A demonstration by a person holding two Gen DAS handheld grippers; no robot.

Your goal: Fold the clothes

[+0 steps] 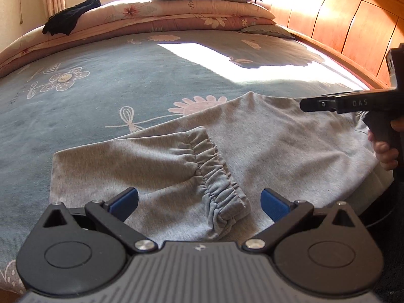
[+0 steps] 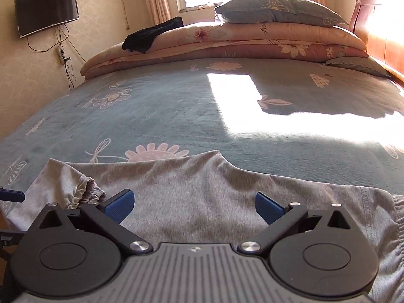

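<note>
Grey sweatpants (image 1: 265,146) are lying partly folded at the lower centre of the frame on the bed (image 1: 101,96), one cuffed leg doubled across. Left gripper (image 1: 199,203) and right gripper (image 2: 194,205) are hovering, jaws apart and empty; further folds are probably remaining.

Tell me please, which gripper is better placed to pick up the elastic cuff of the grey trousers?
The left. The elastic cuff lies just ahead of the open left gripper. The right gripper, also open, hovers over plain fabric, with the cuff off to its left.
</note>
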